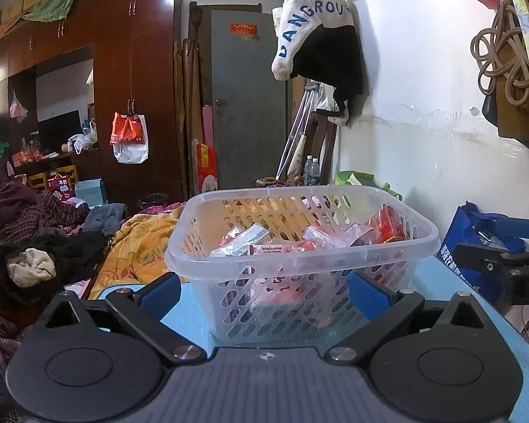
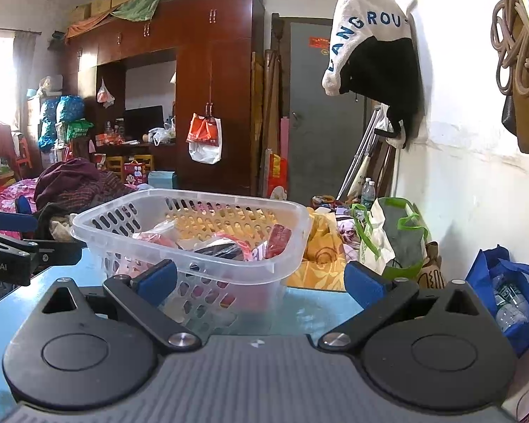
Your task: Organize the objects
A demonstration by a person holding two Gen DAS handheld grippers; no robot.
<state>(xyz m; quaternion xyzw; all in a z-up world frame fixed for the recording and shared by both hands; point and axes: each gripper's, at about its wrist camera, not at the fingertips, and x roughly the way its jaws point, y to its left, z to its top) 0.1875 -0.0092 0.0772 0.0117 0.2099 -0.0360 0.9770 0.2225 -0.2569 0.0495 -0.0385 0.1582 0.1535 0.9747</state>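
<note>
A clear plastic basket (image 1: 419, 243) stands on the light blue table (image 1: 190, 320) and holds several red and silver snack packets (image 1: 243, 241). My left gripper (image 1: 264, 294) is open and empty, just in front of the basket's near wall. In the right wrist view the same basket (image 2: 98, 227) stands ahead and to the left with packets (image 2: 278, 241) inside. My right gripper (image 2: 261, 282) is open and empty, close to the basket's right corner. The right gripper also shows in the left wrist view (image 1: 500, 257), and the left one in the right wrist view (image 2: 14, 246).
A bed with yellow bedding (image 1: 137, 246) and piled clothes (image 1: 24, 243) lies beyond the table. A blue bag (image 2: 508, 292) and a green-handled bag (image 2: 395, 236) stand by the white wall on the right. A brown wardrobe (image 1: 134, 81) and grey door (image 1: 247, 105) are behind.
</note>
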